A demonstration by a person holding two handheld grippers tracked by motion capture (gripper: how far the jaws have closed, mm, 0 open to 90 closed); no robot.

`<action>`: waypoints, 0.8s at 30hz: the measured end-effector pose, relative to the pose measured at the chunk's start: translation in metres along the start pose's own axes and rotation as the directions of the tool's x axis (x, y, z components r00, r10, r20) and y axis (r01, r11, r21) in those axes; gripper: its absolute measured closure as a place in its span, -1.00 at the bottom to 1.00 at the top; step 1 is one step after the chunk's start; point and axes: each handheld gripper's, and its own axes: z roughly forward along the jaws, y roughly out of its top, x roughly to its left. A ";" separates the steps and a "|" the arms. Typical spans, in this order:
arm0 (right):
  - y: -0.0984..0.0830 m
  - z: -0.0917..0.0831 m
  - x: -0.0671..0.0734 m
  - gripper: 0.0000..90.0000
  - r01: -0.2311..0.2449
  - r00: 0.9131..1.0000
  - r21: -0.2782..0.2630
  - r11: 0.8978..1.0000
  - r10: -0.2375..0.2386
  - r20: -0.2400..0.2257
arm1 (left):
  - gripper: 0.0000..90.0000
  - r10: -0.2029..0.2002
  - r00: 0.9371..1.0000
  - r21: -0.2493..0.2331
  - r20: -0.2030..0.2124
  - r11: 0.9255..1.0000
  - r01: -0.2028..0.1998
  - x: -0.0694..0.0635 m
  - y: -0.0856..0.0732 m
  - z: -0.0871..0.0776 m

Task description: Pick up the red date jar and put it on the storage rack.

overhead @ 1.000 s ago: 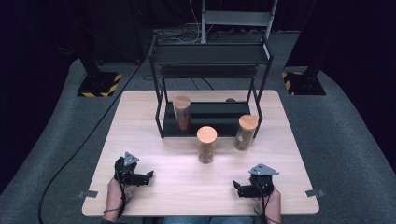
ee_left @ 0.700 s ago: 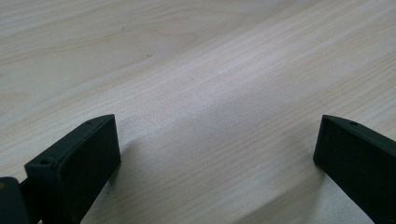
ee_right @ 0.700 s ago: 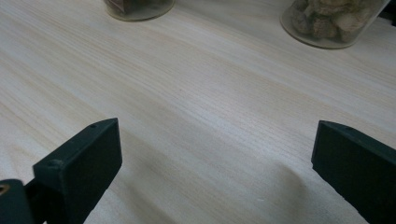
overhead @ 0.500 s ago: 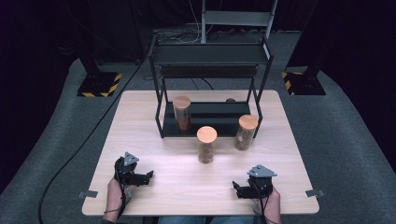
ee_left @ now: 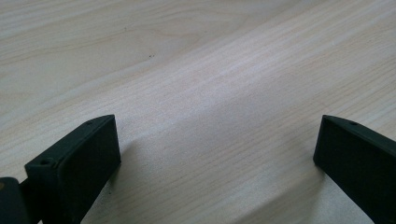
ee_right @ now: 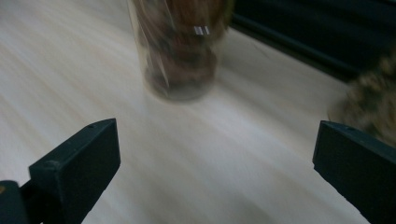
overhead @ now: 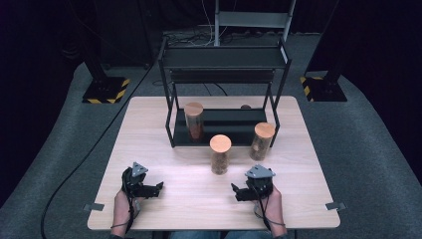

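Pale wood-grain table (overhead: 149, 129), mid-frame in the high view, on grey carpet. A black two-tier metal rack (overhead: 224, 94) stands on its upper centre. One cork-lidded glass jar (overhead: 194, 121) stands on the rack's lower shelf, left part. A second jar (overhead: 220, 154) stands on the tabletop at centre, just below the rack's front edge; a third jar (overhead: 262, 141) stands to its right, close to the rack's front right leg. Two small grey metal tabs (overhead: 93, 206) sit at the table's lower corners.
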 end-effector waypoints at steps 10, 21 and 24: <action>0.034 0.042 0.019 -1.00 0.029 0.999 -0.127 0.991 -0.031 -0.019 | -1.00 -0.002 1.000 0.002 -0.003 1.000 0.002 0.001 0.001 0.000; 0.041 0.060 0.016 -1.00 -0.015 0.999 -0.200 0.980 0.006 -0.042 | -1.00 -0.005 1.000 0.000 -0.004 1.000 0.005 0.001 0.001 0.001; 0.040 0.061 0.015 -1.00 -0.024 0.998 -0.211 0.977 0.010 -0.069 | -1.00 -0.006 1.000 0.000 -0.006 1.000 0.006 0.001 0.001 0.001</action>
